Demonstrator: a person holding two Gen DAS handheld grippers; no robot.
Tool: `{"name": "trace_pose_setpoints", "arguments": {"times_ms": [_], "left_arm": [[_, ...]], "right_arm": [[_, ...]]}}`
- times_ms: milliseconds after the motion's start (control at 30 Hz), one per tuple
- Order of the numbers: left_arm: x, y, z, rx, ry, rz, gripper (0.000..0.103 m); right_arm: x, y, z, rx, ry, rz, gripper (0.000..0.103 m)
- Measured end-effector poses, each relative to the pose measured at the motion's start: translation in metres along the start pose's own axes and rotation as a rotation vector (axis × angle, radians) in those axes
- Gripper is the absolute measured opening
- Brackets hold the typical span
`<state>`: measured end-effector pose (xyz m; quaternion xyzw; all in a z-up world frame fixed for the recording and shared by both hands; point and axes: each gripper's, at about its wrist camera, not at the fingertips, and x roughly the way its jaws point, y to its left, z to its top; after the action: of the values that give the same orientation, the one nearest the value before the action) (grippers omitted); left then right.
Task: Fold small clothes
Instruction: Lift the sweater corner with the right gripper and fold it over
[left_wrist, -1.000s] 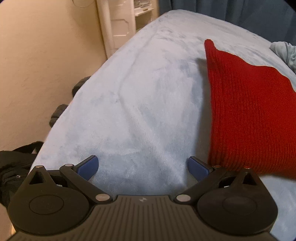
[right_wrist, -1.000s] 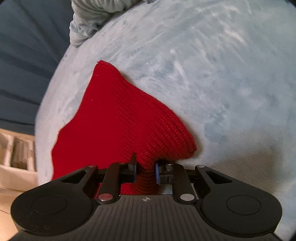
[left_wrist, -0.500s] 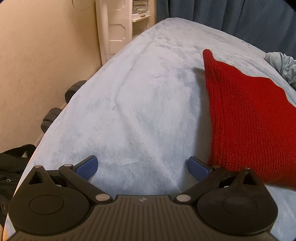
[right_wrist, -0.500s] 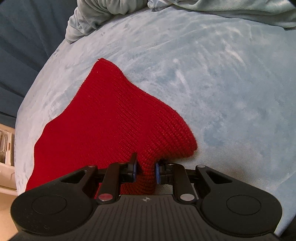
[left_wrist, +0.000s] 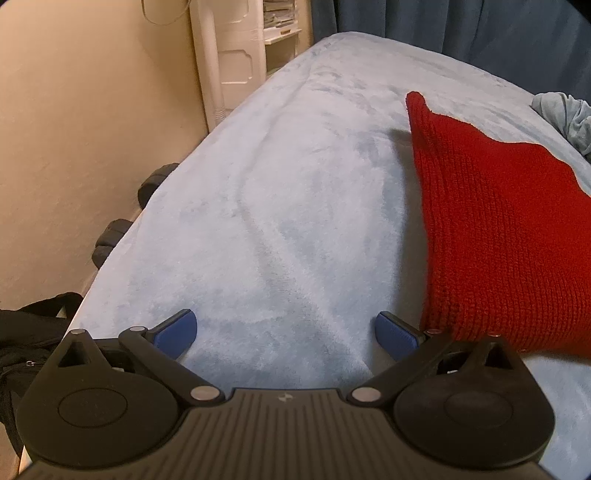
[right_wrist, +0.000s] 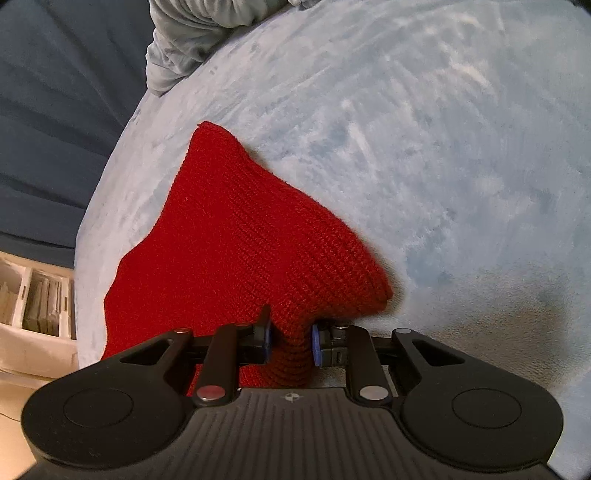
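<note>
A red knitted garment (left_wrist: 506, 229) lies on a pale blue fleece bed cover (left_wrist: 295, 192), at the right of the left wrist view. My left gripper (left_wrist: 286, 330) is open and empty, low over the cover, just left of the garment's near corner. In the right wrist view my right gripper (right_wrist: 290, 341) is shut on a bunched near edge of the red garment (right_wrist: 236, 251), which spreads away from it toward the upper left. The garment part under the gripper body is hidden.
A crumpled grey-blue cloth (right_wrist: 192, 40) lies at the far end of the bed (left_wrist: 565, 114). A white shelf unit (left_wrist: 236, 55) and beige wall stand left of the bed. A black bag (left_wrist: 26, 332) and dark objects (left_wrist: 110, 240) lie on the floor by the bed edge. Dark blue curtains (left_wrist: 480, 29) hang behind.
The left gripper view has tilted up slightly, showing more shelf and curtain. The right gripper, still shut on the garment, has shifted, swinging its view back toward the bed edge.
</note>
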<state>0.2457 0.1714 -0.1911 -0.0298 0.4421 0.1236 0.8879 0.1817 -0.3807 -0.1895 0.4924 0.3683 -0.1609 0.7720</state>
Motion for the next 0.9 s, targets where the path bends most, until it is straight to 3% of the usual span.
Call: {"name": "trace_pose_setpoints", "arguments": {"times_ms": [400, 533, 667, 767, 900], "left_arm": [[0.004, 0.001, -0.001, 0.005, -0.006, 0.003, 0.103], [0.005, 0.005, 0.001, -0.015, 0.006, -0.014, 0.103], [0.004, 0.006, 0.004, -0.006, 0.021, -0.027, 0.103], [0.003, 0.016, 0.007, -0.064, 0.04, -0.067, 0.103], [0.0, 0.03, 0.011, -0.146, 0.051, -0.103, 0.103]], "right_arm": [[0.002, -0.007, -0.003, 0.013, -0.007, 0.03, 0.021], [0.002, 0.006, -0.002, -0.021, -0.006, -0.038, 0.021], [-0.005, 0.042, -0.003, -0.074, -0.044, -0.176, 0.017], [-0.023, 0.107, -0.017, -0.291, -0.179, -0.239, 0.015], [-0.04, 0.214, -0.073, -0.727, -0.363, -0.188, 0.015]]}}
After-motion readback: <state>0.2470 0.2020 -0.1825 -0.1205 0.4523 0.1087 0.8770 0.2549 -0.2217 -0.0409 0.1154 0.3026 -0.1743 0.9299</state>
